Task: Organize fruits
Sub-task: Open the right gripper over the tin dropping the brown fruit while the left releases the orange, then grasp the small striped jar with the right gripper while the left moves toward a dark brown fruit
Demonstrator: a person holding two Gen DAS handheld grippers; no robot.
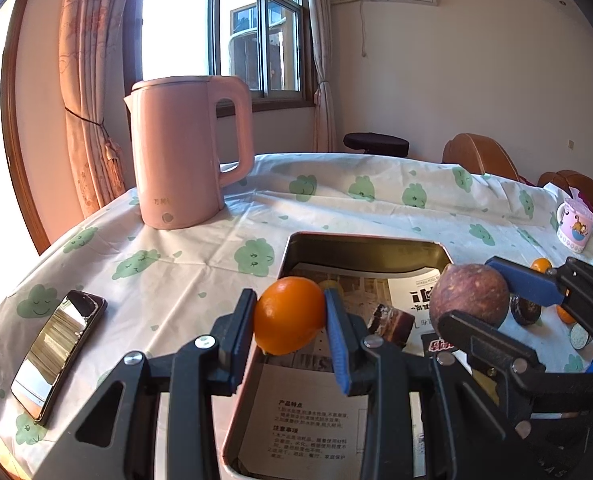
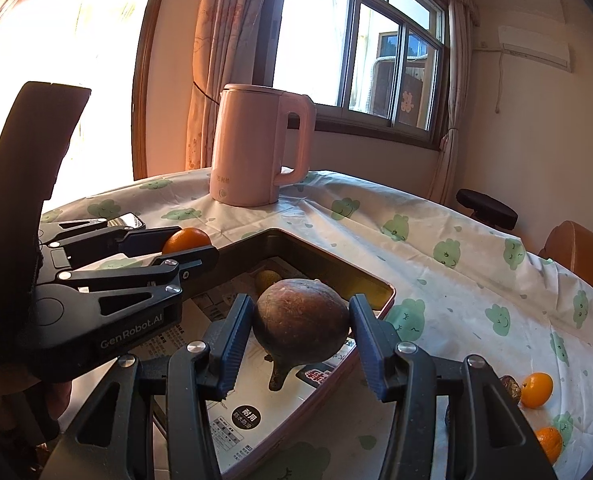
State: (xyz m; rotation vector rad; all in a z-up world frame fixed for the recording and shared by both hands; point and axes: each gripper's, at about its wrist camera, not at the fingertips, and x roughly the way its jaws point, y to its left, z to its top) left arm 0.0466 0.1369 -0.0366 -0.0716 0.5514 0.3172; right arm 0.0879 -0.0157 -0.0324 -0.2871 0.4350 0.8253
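Left claw [image 1: 290,316]: clamped on one orange [image 1: 288,314], above tin's [image 1: 360,240] left rim
Right claw [image 2: 302,326]: gripping one brown fruit [image 2: 300,322] over tin
Loose oranges: two [image 2: 537,389] [image 2: 549,442], on tablecloth [image 2: 436,280]
Left view only: phone [image 1: 56,352], mug [image 1: 575,224]

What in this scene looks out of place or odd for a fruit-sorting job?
The metal tin meant for fruit is lined with printed leaflets and holds a brown snack block. A phone lies near the table edge. Nothing looks spilled or damaged.
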